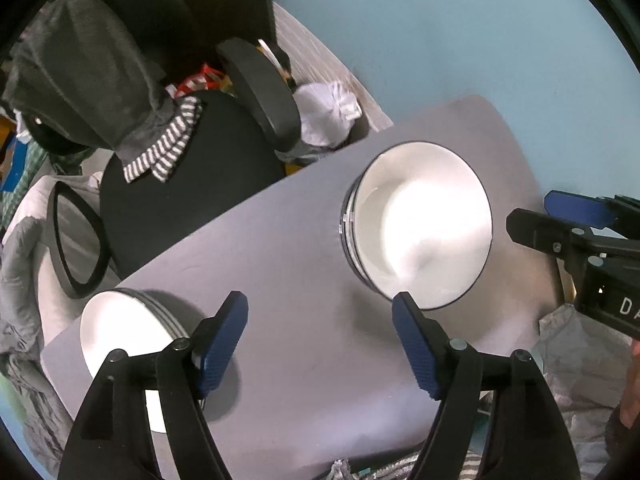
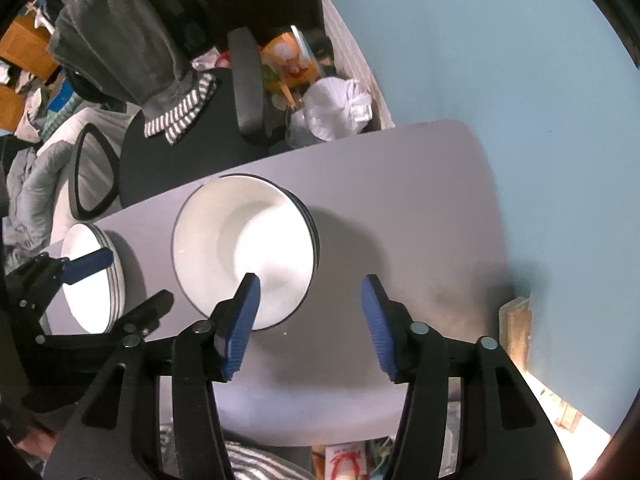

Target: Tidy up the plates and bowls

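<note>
- The sorting looked close to finished: the bowls (image 2: 244, 248) sat nested in one stack near the middle of the grey tabletop (image 2: 420, 200), and the plates (image 2: 94, 280) sat in a second stack near its left end, just beside the bowls but apart from them.
- No loose dish showed on the tabletop, so the next move was probably to draw both claws back, or to nudge a stack straight.
- The left claw (image 1: 320, 320) hung over the tabletop between the two stacks, jaws spread wide and holding nothing.
- The right claw (image 2: 310, 304) hovered above the near rim of the bowls, jaws likewise apart and empty, one blue finger (image 2: 240, 320) overlapping the rim in view; contact could not be told.
</note>
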`<state>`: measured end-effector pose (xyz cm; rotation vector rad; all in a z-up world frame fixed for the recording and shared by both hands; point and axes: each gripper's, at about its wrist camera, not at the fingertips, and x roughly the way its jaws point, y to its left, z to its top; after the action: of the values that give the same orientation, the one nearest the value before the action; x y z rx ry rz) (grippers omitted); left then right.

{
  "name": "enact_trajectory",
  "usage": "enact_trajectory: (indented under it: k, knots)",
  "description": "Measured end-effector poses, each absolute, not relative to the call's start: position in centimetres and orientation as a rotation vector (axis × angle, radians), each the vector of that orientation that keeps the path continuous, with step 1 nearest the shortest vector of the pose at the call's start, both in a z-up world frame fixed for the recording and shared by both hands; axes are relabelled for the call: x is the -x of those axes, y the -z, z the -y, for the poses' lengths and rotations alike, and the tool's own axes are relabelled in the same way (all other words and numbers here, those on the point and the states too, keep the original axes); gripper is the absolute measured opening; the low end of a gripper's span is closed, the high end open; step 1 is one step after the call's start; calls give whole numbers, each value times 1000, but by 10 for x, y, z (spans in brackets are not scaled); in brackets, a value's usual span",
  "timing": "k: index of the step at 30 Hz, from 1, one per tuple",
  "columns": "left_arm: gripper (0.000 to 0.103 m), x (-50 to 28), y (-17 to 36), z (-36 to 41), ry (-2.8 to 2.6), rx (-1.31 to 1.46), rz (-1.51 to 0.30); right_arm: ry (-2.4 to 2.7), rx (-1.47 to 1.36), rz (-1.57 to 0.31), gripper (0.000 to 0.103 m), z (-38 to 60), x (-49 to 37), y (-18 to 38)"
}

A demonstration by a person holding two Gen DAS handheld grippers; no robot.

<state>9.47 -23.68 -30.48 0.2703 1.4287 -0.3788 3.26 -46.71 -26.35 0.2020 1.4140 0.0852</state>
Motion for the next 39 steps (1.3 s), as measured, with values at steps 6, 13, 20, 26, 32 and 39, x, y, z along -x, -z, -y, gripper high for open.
enact_trajectory:
  k: [6, 13, 20, 26, 32, 39]
  knots:
    - [86, -83, 292, 213, 371, -199, -1378, -93, -193, -1349, 63, 460, -20, 255]
    - [86, -65, 275, 192, 359, -175, -1272, -91, -182, -1281, 64, 450, -2, 242]
    - [86, -57, 264, 183, 386, -175, -1216, -90, -167, -1248, 65, 444, 10, 234]
    - [86, -52, 261, 181, 444, -167, -1213, -67, -175, -1247, 65, 445, 19, 236]
    - [86, -48, 258, 182, 477, -172, -1189, -45, -183, -1243, 65, 448, 25, 236]
    - [86, -50, 255, 183, 562, -141, -1146, -22, -177, -1246, 65, 454, 27, 244]
